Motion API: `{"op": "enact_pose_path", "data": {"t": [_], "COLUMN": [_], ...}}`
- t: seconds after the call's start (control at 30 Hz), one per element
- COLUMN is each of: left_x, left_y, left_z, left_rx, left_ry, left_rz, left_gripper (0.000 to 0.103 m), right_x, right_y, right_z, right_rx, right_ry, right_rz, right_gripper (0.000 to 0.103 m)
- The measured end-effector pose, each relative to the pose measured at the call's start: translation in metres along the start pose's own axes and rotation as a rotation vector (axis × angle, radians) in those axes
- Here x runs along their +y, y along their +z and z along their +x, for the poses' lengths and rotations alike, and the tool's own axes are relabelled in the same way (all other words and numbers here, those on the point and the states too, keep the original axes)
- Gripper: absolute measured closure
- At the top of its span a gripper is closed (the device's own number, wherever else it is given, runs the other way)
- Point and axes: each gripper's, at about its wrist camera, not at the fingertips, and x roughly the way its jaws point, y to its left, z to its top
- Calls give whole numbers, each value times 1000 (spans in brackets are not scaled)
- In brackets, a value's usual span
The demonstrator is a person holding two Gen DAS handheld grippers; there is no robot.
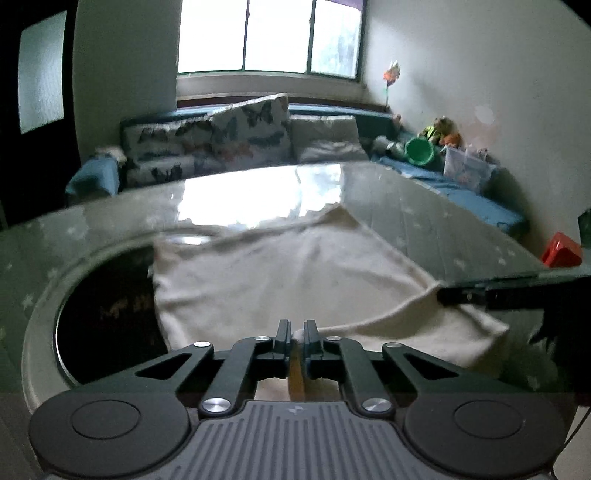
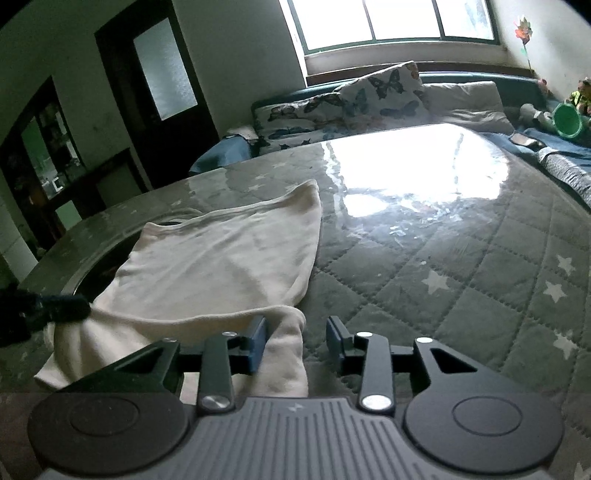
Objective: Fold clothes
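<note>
A: What is the biggest thing here?

B: The table (image 2: pixel 461 258), under a grey quilted cover printed with white stars, with a glossy clear sheet on top that mirrors the window (image 1: pixel 266 33). Behind it runs a blue sofa (image 1: pixel 461 184) with 2 butterfly-print cushions (image 1: pixel 207 144) and 1 plain white one (image 1: pixel 325 136).

A: And the garment?

B: A cream garment (image 2: pixel 214 266) lies spread on the near left part of the table, its far corner peaked up. Part of it drapes over a round dark opening (image 1: pixel 107 306) in the tabletop; I cannot tell what is inside that.

A: Any containers?

B: On the sofa's right end, a green bucket (image 1: pixel 421 149) lies tipped on its side with its mouth facing the camera, and it looks empty. Beside it stands a clear plastic box (image 1: pixel 467 166); its contents are too blurred to name. A soft toy (image 1: pixel 443 131) sits just behind the bucket. A red object (image 1: pixel 561 251) lies beyond the table's right edge.

A: The grippers?

B: The left gripper (image 1: pixel 297 328) is clenched on the garment's near hem, with a little cream fabric pinched between its black fingers. The right gripper (image 2: pixel 297 328) has its jaws parted: a fold of the garment lies between them, against the left blue pad (image 2: pixel 258 339), clear of the right one. It is not gripped.
</note>
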Motion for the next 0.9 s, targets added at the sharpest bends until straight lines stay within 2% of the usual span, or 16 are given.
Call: {"op": "enact_pose_path", "data": {"t": [0.1,0.17,0.23,0.33,0.47,0.5,0.63,0.77,0.9], "left_x": [0,-1,1,5,10,11,12,-3,-19], "left_y": [1,-4,-7,-10,-13,-13,-13,-13,-19], "left_z": [1,5,11,14,14,13,2,-9,-5], "left_rx": [-6,16,40,55,61,59,37,7,24], "left_ry": [-13,6,13,22,54,58,66,17,4], "left_rz": [2,20,12,-2,-2,-3,-6,28,97], "left_gripper": [95,95,92,89,75,74,75,75,75], "right_x": [5,11,17,25,23,22,24,43,67], "right_y": [2,3,3,1,1,2,5,4,-6], "right_z": [-6,-7,-3,8,19,20,12,1,1], "right_rx": [-39,-54,-46,-28,-9,-10,-32,-41,-29], "right_ry": [-6,11,22,-10,-43,-43,-32,20,57], "right_rz": [-24,-49,-76,-137,-141,-132,-123,-180,-269], "right_gripper": [67,67,67,67,65,65,64,63,63]}}
